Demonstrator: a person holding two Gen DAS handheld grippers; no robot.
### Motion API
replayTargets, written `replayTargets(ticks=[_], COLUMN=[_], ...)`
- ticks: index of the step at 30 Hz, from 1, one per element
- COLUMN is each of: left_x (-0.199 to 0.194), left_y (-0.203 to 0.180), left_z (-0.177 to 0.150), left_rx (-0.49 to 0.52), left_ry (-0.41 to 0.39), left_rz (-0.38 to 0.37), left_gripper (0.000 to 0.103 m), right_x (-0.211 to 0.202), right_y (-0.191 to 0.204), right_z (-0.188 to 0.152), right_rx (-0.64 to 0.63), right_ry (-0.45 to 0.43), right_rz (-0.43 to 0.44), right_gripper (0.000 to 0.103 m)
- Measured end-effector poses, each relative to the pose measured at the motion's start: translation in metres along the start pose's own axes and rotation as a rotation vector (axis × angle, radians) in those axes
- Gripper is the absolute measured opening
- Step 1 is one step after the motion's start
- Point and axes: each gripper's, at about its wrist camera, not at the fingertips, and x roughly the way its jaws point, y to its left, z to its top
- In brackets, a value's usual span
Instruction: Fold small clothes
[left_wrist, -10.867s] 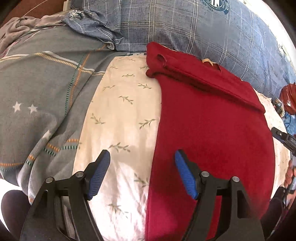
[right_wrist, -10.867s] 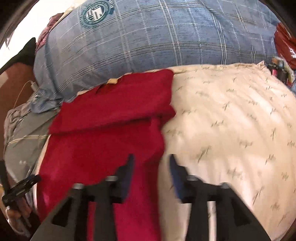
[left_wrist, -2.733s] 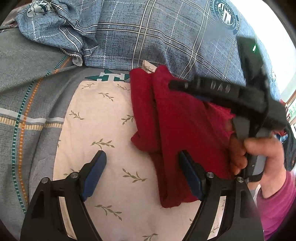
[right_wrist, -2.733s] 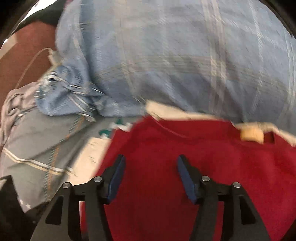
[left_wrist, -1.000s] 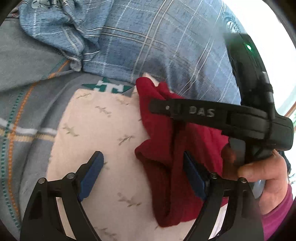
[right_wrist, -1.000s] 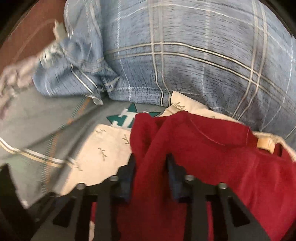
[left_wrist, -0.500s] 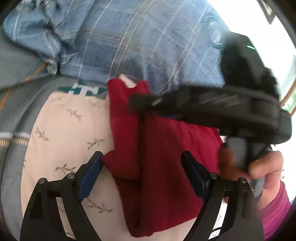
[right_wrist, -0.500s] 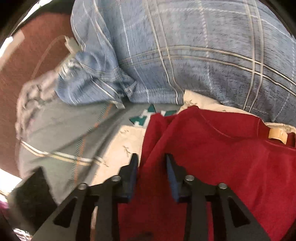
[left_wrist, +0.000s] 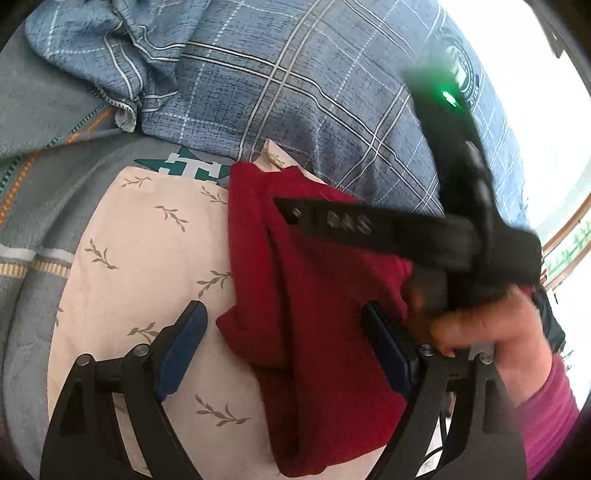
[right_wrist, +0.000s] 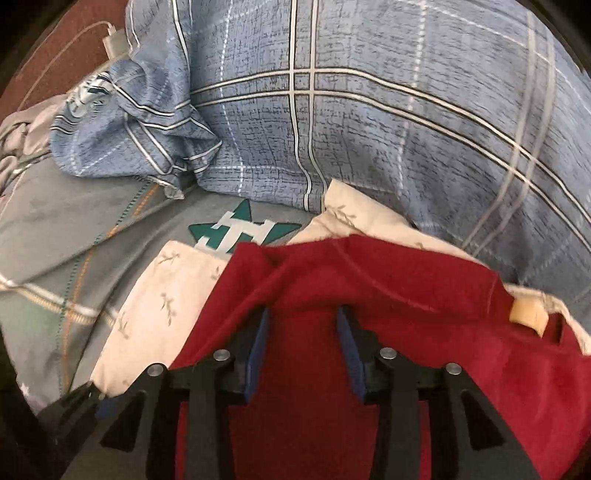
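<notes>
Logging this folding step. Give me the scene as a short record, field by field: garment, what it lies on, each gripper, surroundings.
garment: red shirt, partly folded, tan neck label showing
surface: cream leaf-print pillow
left gripper: open, straddling the shirt's left edge, holding nothing
right gripper: jaws part open, red cloth between the pads; grip not certain
behind: blue plaid pillow
left of pillow: grey blanket with green star

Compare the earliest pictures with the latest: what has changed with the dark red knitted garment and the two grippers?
The dark red knitted garment, earlier spread long over the cream leaf-print sheet, is now bunched narrower. The right gripper has closed on its fabric near the collar. The left gripper stays open and empty. The blue plaid pillow has not moved.
</notes>
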Motion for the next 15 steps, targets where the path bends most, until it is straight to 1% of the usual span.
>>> replayTargets(ticks=[3, 8, 10, 11, 12, 13, 15], left_x=[-0.001, 0.0, 0.0, 0.0, 0.0, -0.001, -0.001], left_y=[0.001, -0.003, -0.005, -0.005, -0.004, -0.003, -0.001], left_z=[-0.001, -0.004, -0.006, -0.006, -0.006, -0.006, -0.006], left_rx=[-0.002, 0.011, 0.02, 0.021, 0.02, 0.014, 0.0], left_ry=[-0.001, -0.012, -0.012, -0.013, -0.014, -0.017, -0.024], left_rz=[-0.005, 0.008, 0.012, 0.01, 0.007, 0.0, -0.011], left_gripper=[0.086, 0.087, 0.087, 0.087, 0.087, 0.087, 0.087], right_x=[-0.005, -0.026, -0.023, -0.022, -0.021, -0.019, -0.021], right_y=[-0.007, -0.043, -0.06, -0.069, -0.077, -0.078, -0.081], right_z=[-0.002, -0.037, -0.049, -0.054, -0.057, -0.059, -0.061], right_rx=[0.017, 0.093, 0.144, 0.187, 0.231, 0.256, 0.266], right_ry=[-0.008, -0.111, -0.142, -0.171, -0.193, -0.202, -0.214], right_rz=[0.04, 0.128, 0.208, 0.265, 0.316, 0.347, 0.392], right_gripper=[0.04, 0.043, 0.043, 0.044, 0.046, 0.048, 0.06])
